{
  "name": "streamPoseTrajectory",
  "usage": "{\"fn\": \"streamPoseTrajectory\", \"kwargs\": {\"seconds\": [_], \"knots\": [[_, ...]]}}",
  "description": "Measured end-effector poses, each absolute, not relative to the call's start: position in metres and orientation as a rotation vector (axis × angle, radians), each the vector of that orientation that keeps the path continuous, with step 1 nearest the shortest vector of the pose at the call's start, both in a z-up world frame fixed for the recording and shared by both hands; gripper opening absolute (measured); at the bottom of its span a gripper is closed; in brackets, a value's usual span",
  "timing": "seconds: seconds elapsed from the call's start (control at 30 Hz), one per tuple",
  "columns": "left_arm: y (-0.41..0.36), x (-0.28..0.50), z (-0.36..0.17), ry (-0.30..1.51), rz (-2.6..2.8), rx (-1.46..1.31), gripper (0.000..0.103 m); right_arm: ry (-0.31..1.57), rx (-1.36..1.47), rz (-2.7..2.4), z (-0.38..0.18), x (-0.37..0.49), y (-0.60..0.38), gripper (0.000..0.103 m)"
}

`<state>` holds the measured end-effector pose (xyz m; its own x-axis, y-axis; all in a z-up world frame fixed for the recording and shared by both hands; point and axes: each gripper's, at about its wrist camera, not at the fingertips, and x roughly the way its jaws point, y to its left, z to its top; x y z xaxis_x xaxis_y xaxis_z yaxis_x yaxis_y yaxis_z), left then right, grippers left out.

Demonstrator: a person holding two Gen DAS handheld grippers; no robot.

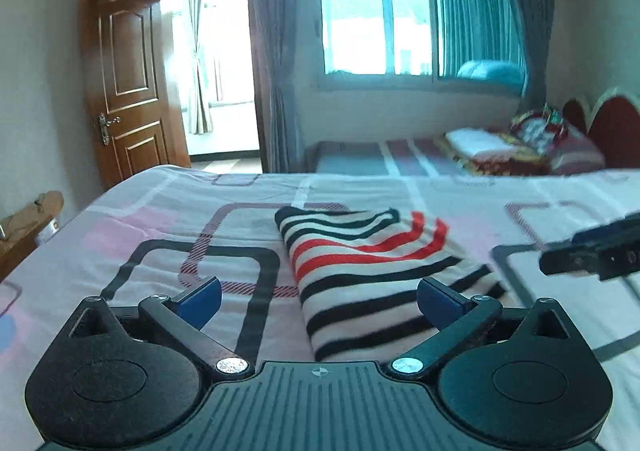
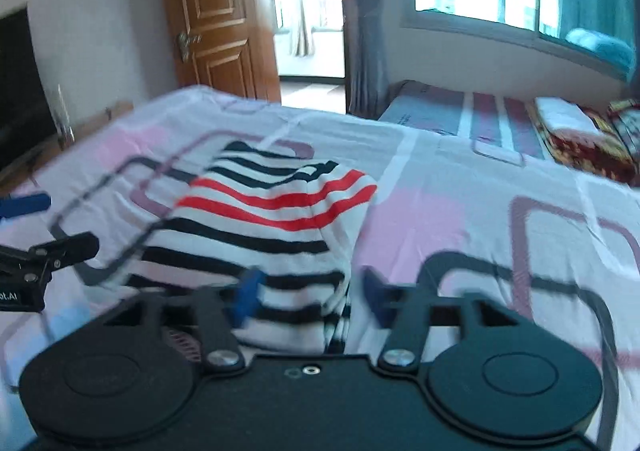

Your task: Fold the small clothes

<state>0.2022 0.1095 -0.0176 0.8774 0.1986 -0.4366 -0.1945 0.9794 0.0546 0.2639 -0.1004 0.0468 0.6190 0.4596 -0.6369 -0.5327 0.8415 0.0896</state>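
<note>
2 grippers hang over a bed (image 1: 132, 187) covered in a pale sheet printed with pink patches and dark rounded rectangles. On that sheet lies 1 striped garment (image 1: 372, 275), folded into a compact block, white with black bands and 3 red bands across its upper part. It rests toward the near side of the bed, well in from the far edge.

In the left wrist view, the left gripper (image 1: 319, 301) has its blue fingers (image 1: 200, 297) spread wide apart with nothing between them; the near left corner of the garment shows through the gap, lying flat on the sheet below. At the right edge of that view the right gripper (image 1: 592, 251) appears as a dark, blurred shape near the garment's right side.

In the right wrist view, which is smeared by motion, the right gripper (image 2: 310, 297) also holds its blue fingers (image 2: 250, 293) apart. The garment's (image 2: 264, 219) near right corner sits between them, but I cannot tell whether either finger touches the cloth. The left gripper (image 2: 24, 227) shows at the left edge, beside the garment's left side.

Beyond the bed's far edge stand a brown wooden door (image 1: 128, 79), open beside a bright doorway, grey curtains (image 1: 272, 51), and a large window (image 1: 400, 15). 1 second bed (image 1: 440, 159) with a striped cover and a red patterned blanket (image 1: 516, 147) stands under the window.
</note>
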Motion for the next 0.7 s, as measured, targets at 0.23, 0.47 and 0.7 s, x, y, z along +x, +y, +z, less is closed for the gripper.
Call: {"fn": "streamPoseTrajectory", "kwargs": {"seconds": [0.23, 0.47, 0.7], "knots": [[0.102, 0.131, 0.007, 0.497, 0.192, -0.101, 0.103, 0.677, -0.037, 0.492, 0.083, 0.182, -0.13, 0.101], [0.084, 0.097, 0.005, 0.536, 0.167, -0.059, 0.103, 0.62, -0.105, 0.427, 0.097, 0.13, -0.116, 0.102], [0.085, 0.079, 0.009, 0.534, 0.131, -0.062, 0.103, 0.614, -0.119, 0.434, 0.096, 0.101, -0.108, 0.102]]}}
